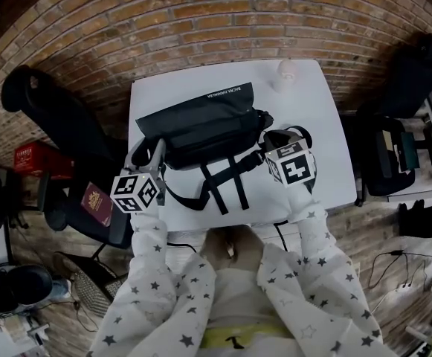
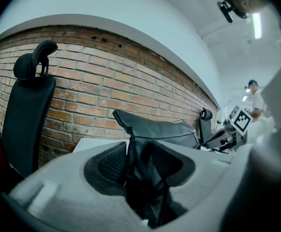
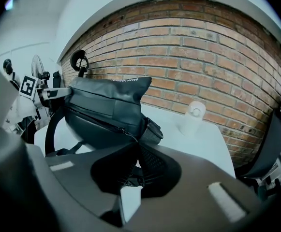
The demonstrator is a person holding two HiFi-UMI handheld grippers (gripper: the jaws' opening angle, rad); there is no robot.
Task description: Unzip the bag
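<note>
Gripping black fabric sling bag [image 1: 201,129] lying on white rectangular table [image 1: 327,110].
Pinching bag's left end in left gripper [image 2: 140,164]; clamping right gripper [image 3: 130,170] on small black zipper pull [image 3: 126,132] at right end.

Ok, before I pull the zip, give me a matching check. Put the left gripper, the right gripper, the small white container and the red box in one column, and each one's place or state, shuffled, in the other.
Things:
1. left gripper
2. right gripper
3. white container
4. red box

Places or states:
A. on the floor, left of the table
B. closed on the zip pull
C. standing at the table's far right corner
D. clamped on a fold of fabric at the left end of the bag

Pairs: 1-D, 2-B, 3-C, 4-A
</note>
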